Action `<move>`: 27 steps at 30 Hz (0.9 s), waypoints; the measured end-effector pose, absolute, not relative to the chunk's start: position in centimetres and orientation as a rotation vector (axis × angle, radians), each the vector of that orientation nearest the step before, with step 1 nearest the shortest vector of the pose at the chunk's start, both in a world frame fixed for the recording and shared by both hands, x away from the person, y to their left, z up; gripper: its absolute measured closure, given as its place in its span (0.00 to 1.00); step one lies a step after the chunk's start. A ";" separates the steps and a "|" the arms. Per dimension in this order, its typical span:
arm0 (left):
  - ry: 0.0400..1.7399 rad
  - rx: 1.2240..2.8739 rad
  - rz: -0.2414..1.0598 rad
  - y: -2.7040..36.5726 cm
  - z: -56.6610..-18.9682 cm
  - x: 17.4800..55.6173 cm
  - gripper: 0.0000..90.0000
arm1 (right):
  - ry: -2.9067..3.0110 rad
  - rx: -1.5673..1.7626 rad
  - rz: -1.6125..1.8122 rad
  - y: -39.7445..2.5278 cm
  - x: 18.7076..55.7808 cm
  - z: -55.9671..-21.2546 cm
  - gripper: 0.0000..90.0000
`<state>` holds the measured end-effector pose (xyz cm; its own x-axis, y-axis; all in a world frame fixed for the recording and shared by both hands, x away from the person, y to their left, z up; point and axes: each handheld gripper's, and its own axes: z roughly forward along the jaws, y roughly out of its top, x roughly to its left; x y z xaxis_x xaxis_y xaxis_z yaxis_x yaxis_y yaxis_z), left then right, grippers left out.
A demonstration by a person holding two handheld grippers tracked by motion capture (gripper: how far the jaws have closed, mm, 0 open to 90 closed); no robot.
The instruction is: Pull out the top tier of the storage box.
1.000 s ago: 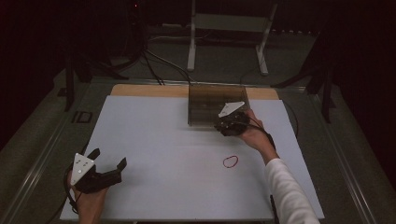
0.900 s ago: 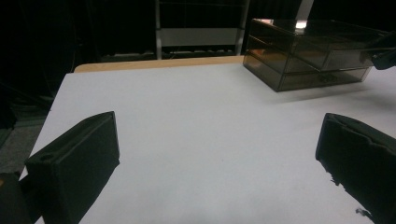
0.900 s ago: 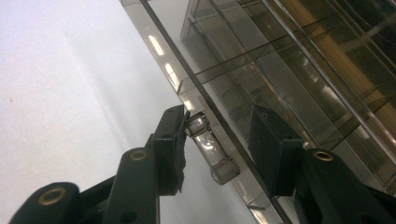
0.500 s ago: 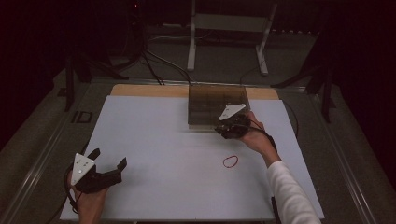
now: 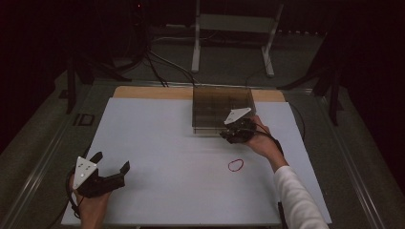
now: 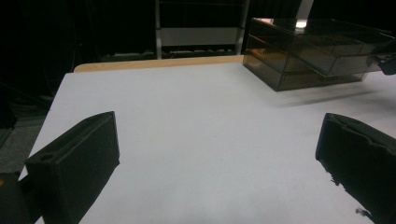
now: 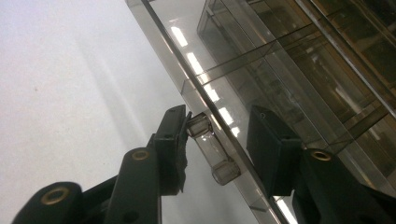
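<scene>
A smoky clear drawer box (image 5: 222, 102) stands at the back middle of the white table; in the left gripper view the box (image 6: 308, 51) has its top drawer slid out. My right gripper (image 5: 228, 135) is at the box's front. In the right gripper view that gripper (image 7: 217, 140) is closed around the drawer's clear handle (image 7: 212, 151) and front wall, one jaw touching the handle. A red rubber band (image 5: 235, 165) lies on the table just behind that hand. My left gripper (image 5: 111, 161) rests near the front left corner, open and empty (image 6: 215, 154).
The white table top (image 5: 162, 143) has a wooden strip (image 5: 143, 92) along its back edge. A metal stand (image 5: 234, 28) and cables lie on the dark floor beyond. The right gripper's tip shows at the edge of the left gripper view (image 6: 387, 63).
The right gripper has shifted slightly toward the near side at the box's front. The left gripper has stayed put.
</scene>
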<state>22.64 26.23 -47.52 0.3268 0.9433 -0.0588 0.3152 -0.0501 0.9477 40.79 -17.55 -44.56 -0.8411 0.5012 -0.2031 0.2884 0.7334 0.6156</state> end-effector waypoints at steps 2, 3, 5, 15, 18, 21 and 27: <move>1.175 1.580 0.779 26.2 -47.5 22.7 0.01 | 2.581 0.616 0.838 -17.6 40.8 -44.6 0.64; 1.175 1.580 0.778 26.2 -47.5 22.6 0.01 | 2.580 0.619 0.845 -17.6 40.8 -44.6 0.64; 1.175 1.580 0.778 26.2 -47.5 22.7 0.01 | 2.582 0.629 0.856 -17.6 40.8 -44.6 0.64; 1.176 1.581 0.778 26.2 -47.5 22.7 0.01 | 2.579 0.630 0.870 -17.6 40.8 -44.6 0.62; 1.176 1.582 0.778 26.2 -47.5 22.7 0.01 | 2.568 0.644 0.895 -17.9 40.8 -44.7 0.59; 1.177 1.582 0.776 26.2 -47.6 22.7 0.01 | 2.568 0.657 0.916 -18.1 40.8 -44.8 0.58; 1.175 1.582 0.778 26.2 -47.5 22.7 0.01 | 2.521 0.707 0.972 -18.5 40.8 -44.5 0.48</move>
<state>22.67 26.16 -47.54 0.3269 0.9434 -0.0563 0.3162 -0.0530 0.9472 40.78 -18.53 -44.47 -0.8155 0.5621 -0.1376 0.3241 0.6406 0.6961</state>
